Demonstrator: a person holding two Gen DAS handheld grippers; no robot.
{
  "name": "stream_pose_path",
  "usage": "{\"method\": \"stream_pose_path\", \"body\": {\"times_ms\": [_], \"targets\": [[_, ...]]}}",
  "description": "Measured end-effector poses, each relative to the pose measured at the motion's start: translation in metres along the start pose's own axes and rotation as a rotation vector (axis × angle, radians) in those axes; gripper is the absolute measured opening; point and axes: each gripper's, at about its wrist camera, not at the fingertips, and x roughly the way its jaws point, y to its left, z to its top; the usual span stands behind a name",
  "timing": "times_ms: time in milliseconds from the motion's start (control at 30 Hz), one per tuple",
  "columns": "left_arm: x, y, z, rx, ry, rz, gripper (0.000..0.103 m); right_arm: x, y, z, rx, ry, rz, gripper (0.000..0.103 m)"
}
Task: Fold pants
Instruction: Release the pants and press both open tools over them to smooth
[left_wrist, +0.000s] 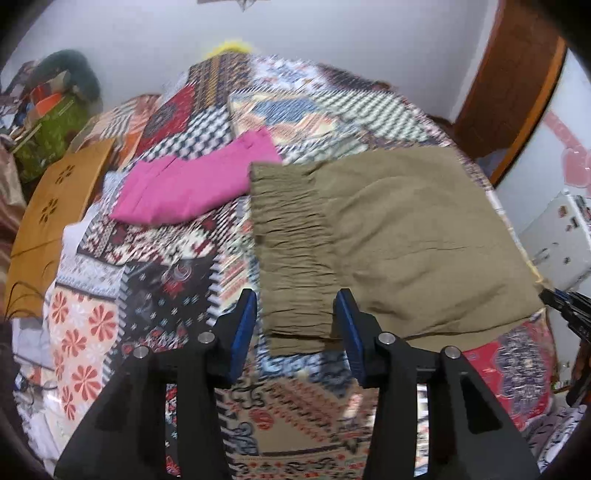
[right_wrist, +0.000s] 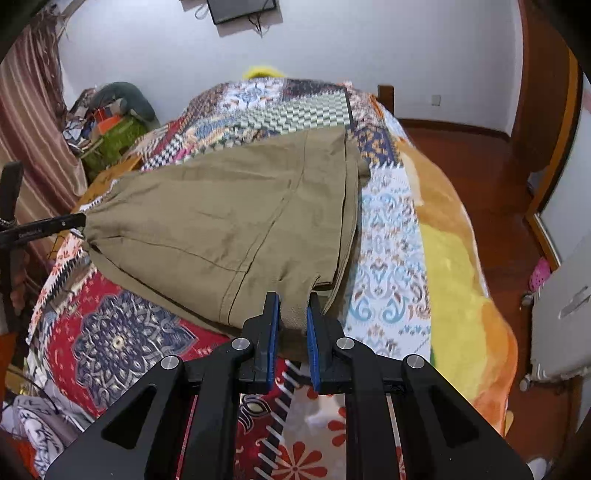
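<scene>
Left gripper (left_wrist: 297, 317) wide open — right gripper (right_wrist: 291, 317) pinching pants (right_wrist: 229, 214).

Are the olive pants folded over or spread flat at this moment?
Folded. The olive pants lie doubled on the bedspread, with stacked layer edges visible along the right side.

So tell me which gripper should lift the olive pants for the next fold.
Probably right: the right gripper already straddles a corner of the olive pants, jaws nearly closed. The left gripper stands wide open around the waistband.

Your olive-khaki pants (left_wrist: 399, 236) lie folded flat, gathered elastic waistband just ahead of your left gripper (left_wrist: 297, 325), a hem corner between your right gripper's (right_wrist: 291, 325) pads.
</scene>
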Motion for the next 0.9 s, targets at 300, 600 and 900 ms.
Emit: {"method": "stream_pose_path", "body": {"times_ms": [300,600,900], "targets": [[-0.017,0.001,-0.001,0.017,-0.029,0.033,0.045,0.007,-0.013,0.002,0.058,0.055,-0.025,0.021],[-0.037,-0.063,0.02,0.158,-0.1,-0.082,0.066,-0.006,0.019,0.041,-0.026,-0.039,0.066,0.03],[0.022,-0.095,0.008,0.2,0.032,-0.098,0.066,0.046,0.063,0.047,-0.11,0.036,0.168,0.033]]}}
